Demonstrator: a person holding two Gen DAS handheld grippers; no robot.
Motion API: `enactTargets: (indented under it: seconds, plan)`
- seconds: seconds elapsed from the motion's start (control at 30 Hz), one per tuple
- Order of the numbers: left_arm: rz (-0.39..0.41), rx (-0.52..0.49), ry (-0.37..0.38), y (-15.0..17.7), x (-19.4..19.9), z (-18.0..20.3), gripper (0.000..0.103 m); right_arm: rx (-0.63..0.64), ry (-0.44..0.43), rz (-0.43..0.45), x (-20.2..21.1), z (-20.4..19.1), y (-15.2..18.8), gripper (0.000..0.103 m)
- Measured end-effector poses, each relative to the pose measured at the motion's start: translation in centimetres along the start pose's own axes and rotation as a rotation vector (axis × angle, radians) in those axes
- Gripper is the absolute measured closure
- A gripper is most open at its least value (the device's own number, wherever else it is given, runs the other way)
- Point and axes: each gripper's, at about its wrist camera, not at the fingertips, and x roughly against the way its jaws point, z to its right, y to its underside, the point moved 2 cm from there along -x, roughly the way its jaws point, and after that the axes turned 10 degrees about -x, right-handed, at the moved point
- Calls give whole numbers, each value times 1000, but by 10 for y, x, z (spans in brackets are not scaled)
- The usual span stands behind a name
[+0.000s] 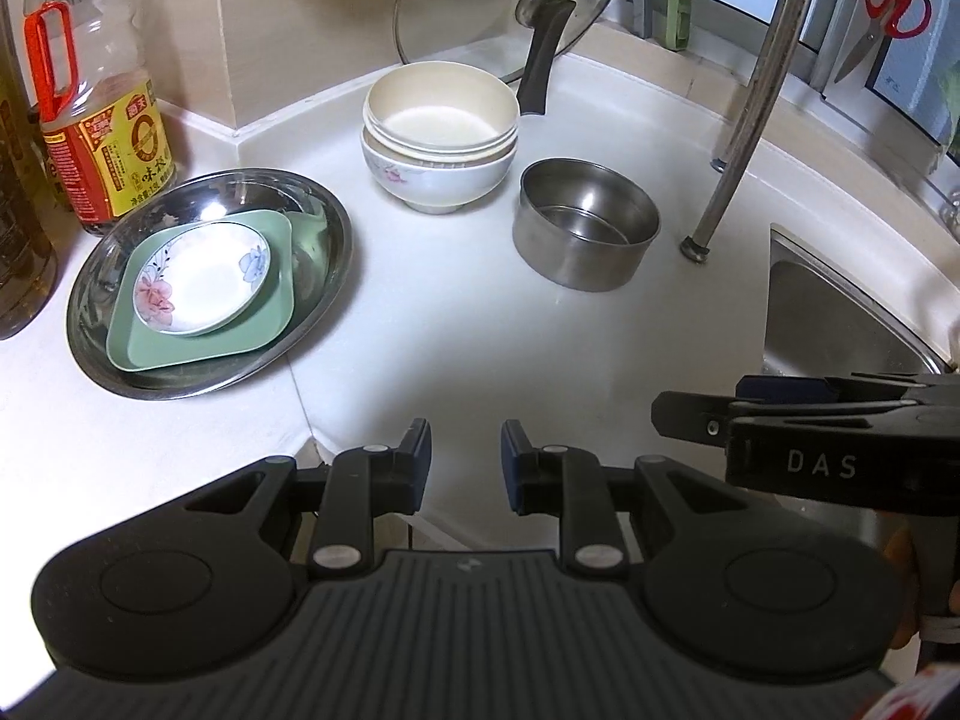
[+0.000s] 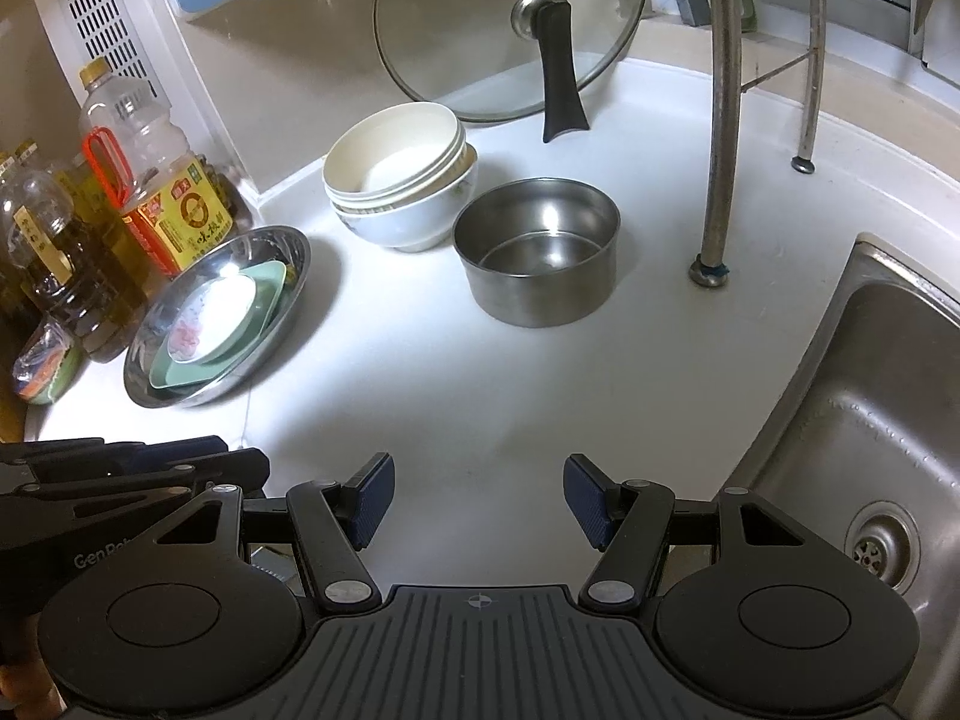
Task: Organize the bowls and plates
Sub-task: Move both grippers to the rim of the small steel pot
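Only the left wrist view shows the red scissors [image 1: 897, 0] hanging.

White countertop [image 1: 456, 324]. Directly on it, ahead of the grippers: steel tray [image 1: 324, 276] to the left, stack of bowls [image 1: 438, 138] at centre, steel pot [image 1: 585, 225] just right of it. Oil bottle [image 1: 96, 102] far left; glass lid [image 2: 510, 30] leaning at the back wall.
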Motion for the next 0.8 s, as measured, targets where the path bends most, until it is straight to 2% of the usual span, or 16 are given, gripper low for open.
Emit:
enactTargets:
  seconds: [0.4, 0.8]
  plan:
    - [-16, -14, 11, -12, -19, 0, 81, -3, 19, -18, -19, 4, -13, 40]
    - [-16, -35, 41, -41, -48, -8, 81, -48, 46, -9, -40, 14, -34, 40]
